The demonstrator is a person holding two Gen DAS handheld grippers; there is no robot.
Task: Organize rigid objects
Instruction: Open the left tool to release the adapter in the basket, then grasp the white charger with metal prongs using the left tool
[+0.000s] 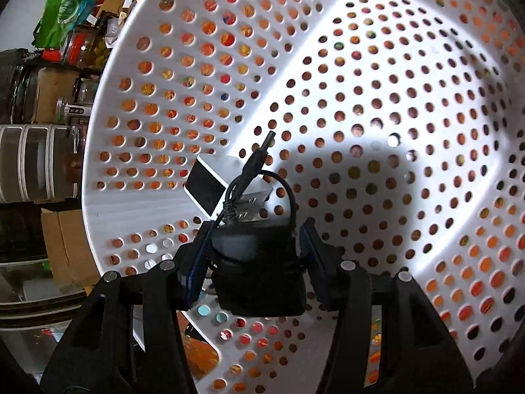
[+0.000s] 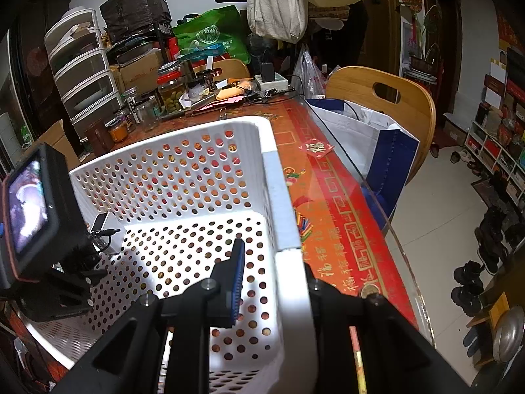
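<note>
My left gripper (image 1: 257,229) is down inside the white basket (image 1: 410,65) & it is squeezed tight on a black box (image 1: 259,275). The box sits between the two fingers (image 1: 200,256), touching both. A black cord (image 1: 288,193) w/ a plug (image 1: 262,154) loops up off the top of the box. The plug tip points up & a bit right.

Just past the box is a small white block (image 1: 205,184) w/ a black face. It lies on the basket floor near the left wall. The cord crosses in front of it. I can't tell if the box touches it.

The basket has round holes all over. Red & orange cloth shows thru them.

My right gripper (image 2: 274,256) is clamped on the basket's right wall (image 2: 288,229). One finger (image 2: 234,279), w/ a blue pad, is inside the basket. The other is outside & mostly hidden by the wall.

From the right cam I see my left tool at the left side, w/ a small lit screen (image 2: 26,203) on its back. The white block (image 2: 106,226) shows just past it, by the far left corner.

The basket stands on a table (image 2: 344,197) w/ a red cloth under glass. Jars (image 2: 170,92), a green bag (image 2: 213,36) & clear drawers (image 2: 85,65) crowd the far end. A wood chair (image 2: 393,98) w/ a white & blue bag (image 2: 377,138) is at the right side
</note>
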